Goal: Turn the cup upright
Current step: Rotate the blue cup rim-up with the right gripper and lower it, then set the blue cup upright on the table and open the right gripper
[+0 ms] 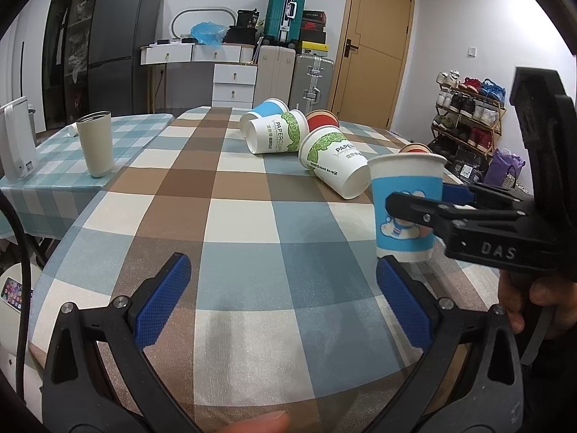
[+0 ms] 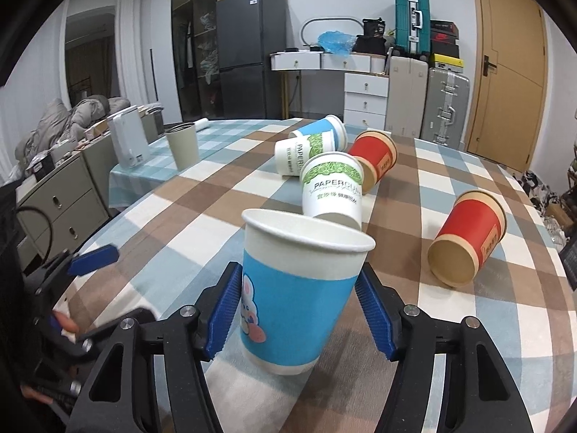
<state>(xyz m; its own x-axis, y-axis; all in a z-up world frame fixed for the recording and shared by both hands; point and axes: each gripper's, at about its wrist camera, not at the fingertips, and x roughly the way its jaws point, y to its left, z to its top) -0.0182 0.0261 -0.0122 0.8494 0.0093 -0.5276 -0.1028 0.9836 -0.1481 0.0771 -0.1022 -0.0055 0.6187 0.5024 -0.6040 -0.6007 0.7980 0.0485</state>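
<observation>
A blue paper cup with a cartoon print (image 2: 295, 288) stands mouth-up, slightly tilted, between the pads of my right gripper (image 2: 299, 310), which is shut on it just above the checked tablecloth (image 2: 180, 216). The left wrist view shows the same cup (image 1: 407, 209) at the right with the right gripper's fingers across it. My left gripper (image 1: 285, 299) is open and empty over the cloth, left of the cup. Several other paper cups lie on their sides behind: two green-and-white (image 2: 331, 187), one blue (image 2: 321, 128), two red (image 2: 468, 238).
A beige tumbler (image 1: 95, 144) and a white appliance (image 1: 16, 140) stand on the adjoining table at the left. The table's round edge runs close on the left. Drawers, suitcases, a fridge and a door stand behind.
</observation>
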